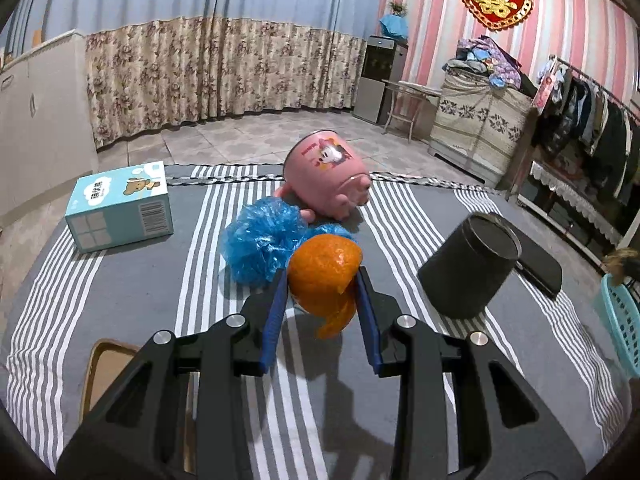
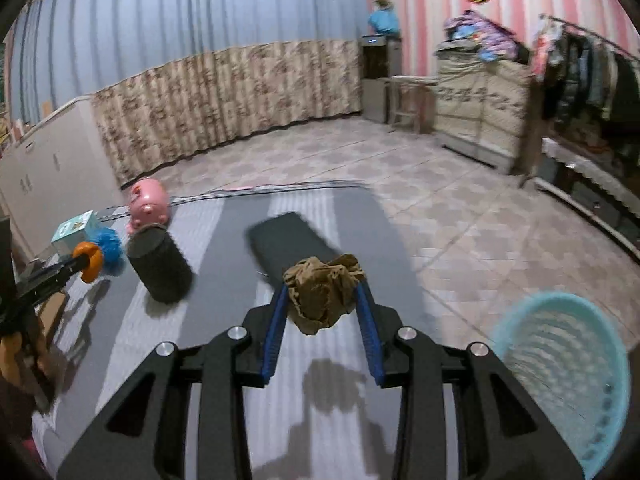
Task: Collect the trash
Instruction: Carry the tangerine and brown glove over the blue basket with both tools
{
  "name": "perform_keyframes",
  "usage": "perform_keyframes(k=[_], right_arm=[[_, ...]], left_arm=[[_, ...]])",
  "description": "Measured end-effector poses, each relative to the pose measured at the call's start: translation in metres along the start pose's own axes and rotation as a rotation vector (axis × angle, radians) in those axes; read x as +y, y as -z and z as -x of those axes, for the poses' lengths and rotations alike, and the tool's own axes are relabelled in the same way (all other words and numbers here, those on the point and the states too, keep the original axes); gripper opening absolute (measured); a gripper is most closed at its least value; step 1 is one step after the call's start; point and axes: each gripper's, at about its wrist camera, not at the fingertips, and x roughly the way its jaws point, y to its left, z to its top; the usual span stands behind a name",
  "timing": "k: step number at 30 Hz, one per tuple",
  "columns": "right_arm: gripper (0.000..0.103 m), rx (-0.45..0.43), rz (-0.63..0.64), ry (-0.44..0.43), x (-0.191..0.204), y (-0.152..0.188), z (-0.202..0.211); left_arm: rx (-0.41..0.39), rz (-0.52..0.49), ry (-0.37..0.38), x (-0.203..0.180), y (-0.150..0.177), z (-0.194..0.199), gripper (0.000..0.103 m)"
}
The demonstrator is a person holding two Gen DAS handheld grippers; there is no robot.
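L wrist view: orange peel (image 1: 324, 280) is clamped between the blue pads of the left gripper (image 1: 323, 285), held above the striped grey cloth (image 1: 132, 300). Just behind, a blue plastic bag (image 1: 262, 240) is seen, then a tipped pink cup (image 1: 328, 176); a light-blue box (image 1: 120, 210) lies far left, a black cylinder (image 1: 470, 266) to the right.

R wrist view, blurred: a crumpled brown paper wad (image 2: 322, 292) is pinched by the right gripper (image 2: 322, 300), also off the cloth. Only here is the teal basket (image 2: 568, 380) shown near whole, lower right; in the L view just its edge is caught. A black flat pad (image 2: 288, 240) lies beyond the wad.
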Motion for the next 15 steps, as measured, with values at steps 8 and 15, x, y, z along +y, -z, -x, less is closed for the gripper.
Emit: perform_keyframes(k=[8,15], right_arm=[[0.035,-0.067,-0.075,0.136,-0.087,0.026,0.063],[0.035,-0.111,-0.149,0.196,-0.137,0.034,0.074]], left_arm=[[-0.005,-0.032,0.054,-0.045,0.004,0.036,0.033],[-0.061,-0.095,0.105,-0.106,-0.003,0.066,0.033]])
